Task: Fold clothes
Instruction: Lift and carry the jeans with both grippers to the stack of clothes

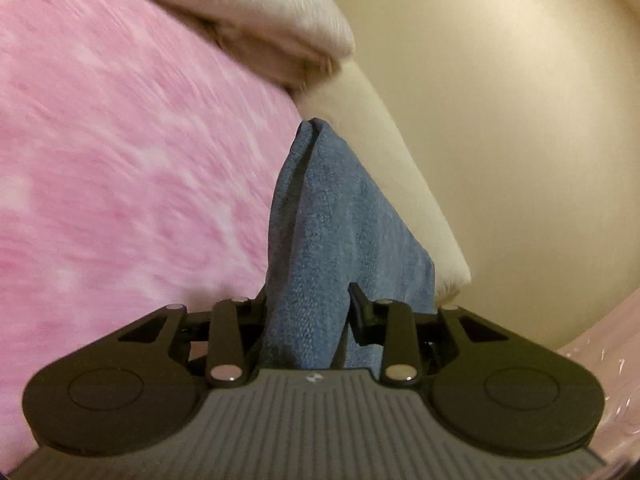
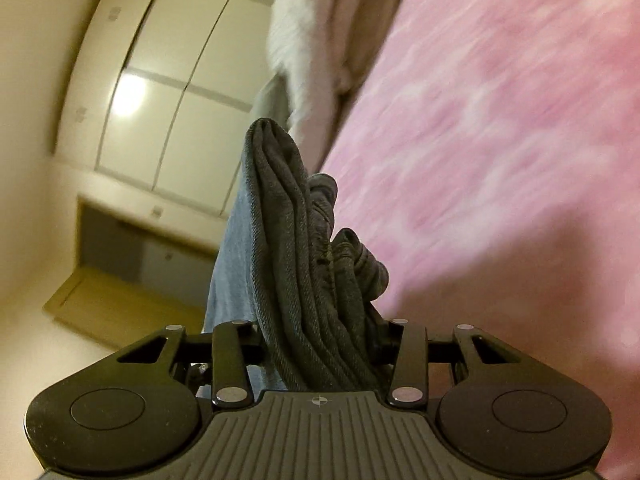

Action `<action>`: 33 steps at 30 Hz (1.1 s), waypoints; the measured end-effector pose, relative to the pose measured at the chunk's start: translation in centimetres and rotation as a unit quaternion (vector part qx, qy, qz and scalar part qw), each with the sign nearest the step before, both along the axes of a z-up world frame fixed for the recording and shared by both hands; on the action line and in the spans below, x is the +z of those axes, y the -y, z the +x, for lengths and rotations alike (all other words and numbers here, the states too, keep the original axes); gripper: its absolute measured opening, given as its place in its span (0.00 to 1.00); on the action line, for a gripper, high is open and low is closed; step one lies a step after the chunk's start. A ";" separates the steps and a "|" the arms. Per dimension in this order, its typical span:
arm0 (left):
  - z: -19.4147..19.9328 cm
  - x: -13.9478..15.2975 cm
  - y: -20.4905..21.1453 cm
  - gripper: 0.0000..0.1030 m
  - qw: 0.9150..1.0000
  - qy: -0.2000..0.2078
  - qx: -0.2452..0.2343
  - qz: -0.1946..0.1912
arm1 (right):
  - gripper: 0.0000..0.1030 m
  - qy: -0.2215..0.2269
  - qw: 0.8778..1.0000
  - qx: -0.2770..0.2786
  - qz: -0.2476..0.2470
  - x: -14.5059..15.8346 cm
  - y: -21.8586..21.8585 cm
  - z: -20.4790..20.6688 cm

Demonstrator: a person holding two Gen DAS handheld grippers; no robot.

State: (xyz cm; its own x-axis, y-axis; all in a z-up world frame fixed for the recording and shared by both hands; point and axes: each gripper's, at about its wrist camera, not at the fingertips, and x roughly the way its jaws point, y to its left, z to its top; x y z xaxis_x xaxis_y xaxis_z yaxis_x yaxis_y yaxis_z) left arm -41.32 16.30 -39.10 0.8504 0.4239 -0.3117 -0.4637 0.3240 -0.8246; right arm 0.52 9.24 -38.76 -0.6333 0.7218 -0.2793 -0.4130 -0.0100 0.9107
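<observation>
A blue cloth (image 1: pixel 340 248) stands bunched between the fingers of the left gripper (image 1: pixel 308 312), which clench it, held above the bed. The right gripper (image 2: pixel 320 336) grasps a thick fold of dark grey denim (image 2: pixel 304 272), its paler blue side (image 2: pixel 232 264) showing on the left. Both garments hang over a pink mottled bed cover (image 1: pixel 132 168), blurred in both views. At the far end of the bed lies pale, cream-coloured bedding (image 1: pixel 280 28). Beyond are a cream wall (image 1: pixel 500 120) and pale wardrobe doors (image 2: pixel 160 92) with a light glare. No writing is readable.
</observation>
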 end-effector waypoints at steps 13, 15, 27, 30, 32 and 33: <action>-27.6 7.8 8.9 0.29 0.979 -0.010 0.204 0.004 | 0.39 -0.024 0.979 0.204 0.004 5.6 -9.1 -27.5; -31.1 10.8 11.0 0.29 0.972 -0.008 0.234 -0.005 | 0.39 -0.023 0.972 0.236 -0.002 8.4 -9.9 -31.5; -47.0 27.8 21.4 0.29 0.938 -0.029 0.341 -0.052 | 0.39 -0.035 0.941 0.333 -0.055 23.5 -7.0 -50.0; -49.2 29.2 23.4 0.29 0.929 -0.034 0.365 -0.053 | 0.39 -0.043 0.933 0.353 -0.061 24.0 -6.3 -53.6; -50.2 29.7 24.4 0.29 0.921 -0.034 0.384 -0.054 | 0.39 -0.044 0.926 0.370 -0.064 24.4 -6.2 -55.4; -50.7 29.9 24.9 0.29 0.916 -0.034 0.395 -0.054 | 0.39 -0.044 0.922 0.379 -0.065 24.5 -6.2 -56.3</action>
